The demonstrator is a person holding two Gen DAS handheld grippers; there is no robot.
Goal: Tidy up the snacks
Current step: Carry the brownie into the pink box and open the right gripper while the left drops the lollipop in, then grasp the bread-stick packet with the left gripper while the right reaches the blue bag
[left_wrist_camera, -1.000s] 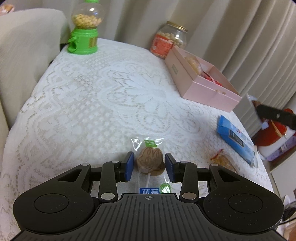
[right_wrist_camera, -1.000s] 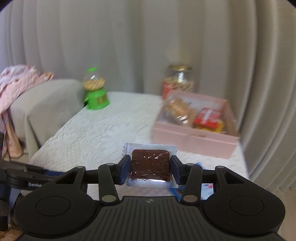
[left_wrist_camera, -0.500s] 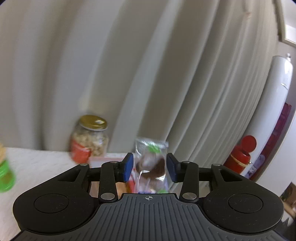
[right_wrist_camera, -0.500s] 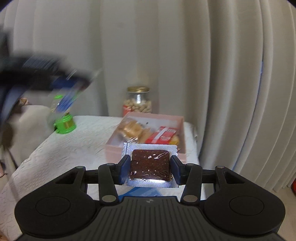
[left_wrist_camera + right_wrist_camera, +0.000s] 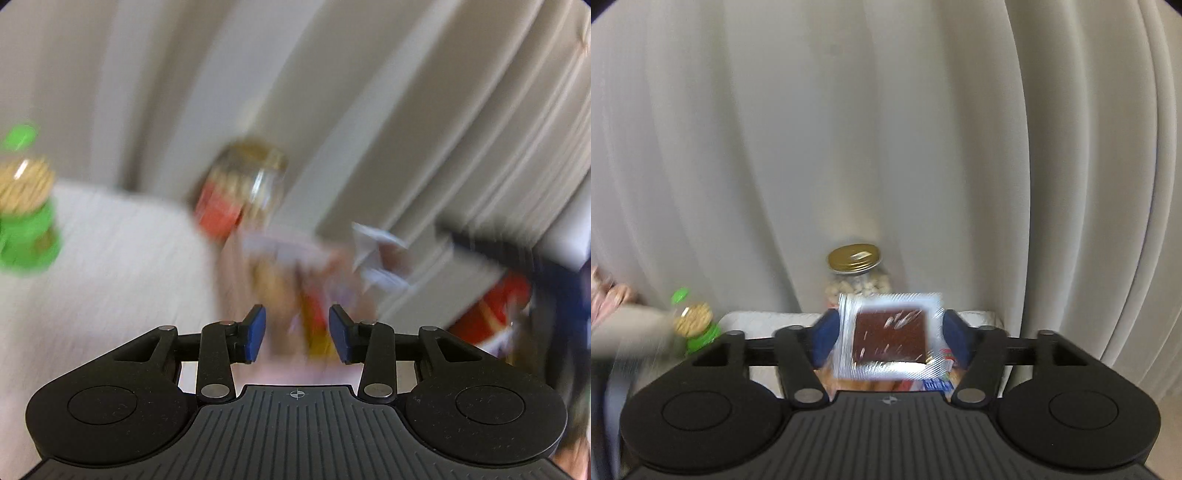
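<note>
My right gripper [image 5: 890, 339] is high above the table's far end and its jaws are opening. The brown square snack in a silver wrapper [image 5: 890, 332] is blurred between the pads and clear of both. In the left wrist view the same packet [image 5: 380, 254] is in the air over the pink box [image 5: 236, 269], which holds several snacks. My left gripper [image 5: 297, 334] points down at that box. Its blue pads stand apart, with only blurred background between them. The wrapped lollipop is not visible.
A glass jar with a gold lid [image 5: 855, 273] stands behind the box against the pale curtain. A green candy dispenser [image 5: 26, 229] sits at the table's far left on the white lace cloth [image 5: 129, 266]. A red container [image 5: 495, 306] is off the table to the right.
The right jaws have spread and the brown snack has come loose. The lollipop is gone from between the left pads. The left view has swung down toward the box.
</note>
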